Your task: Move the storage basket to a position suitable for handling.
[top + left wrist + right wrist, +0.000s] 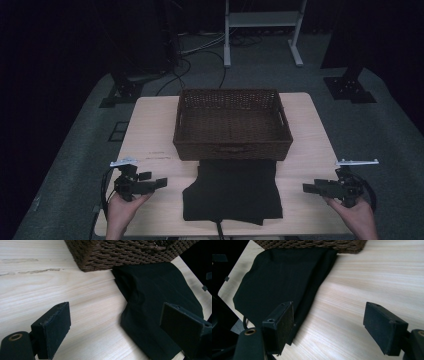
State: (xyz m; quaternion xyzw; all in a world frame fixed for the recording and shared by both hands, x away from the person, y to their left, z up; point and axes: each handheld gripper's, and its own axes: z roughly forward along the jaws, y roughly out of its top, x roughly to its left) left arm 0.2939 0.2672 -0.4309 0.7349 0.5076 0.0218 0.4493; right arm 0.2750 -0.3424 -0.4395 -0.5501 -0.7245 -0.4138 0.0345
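A folded black cloth (232, 190) lies flat on the light wooden table (155, 125), just in front of a brown wicker basket (232, 125) whose inside holds nothing. My left gripper (152, 181) hovers left of the cloth, pointing right at it, jaws open and nothing between them. My right gripper (309, 188) sits right of the cloth, pointing left, also open and bare. In the left gripper view the cloth (155, 305) lies ahead between the jaws, under the basket (120, 252). In the right gripper view the cloth (279, 282) lies ahead to the left.
The cloth's front edge reaches the table's near edge, where a dark cable (218, 229) hangs down. Bare wood lies on both sides of the cloth. Beyond the table are grey floor, black stand feet (350, 90), cables and a white frame (262, 30).
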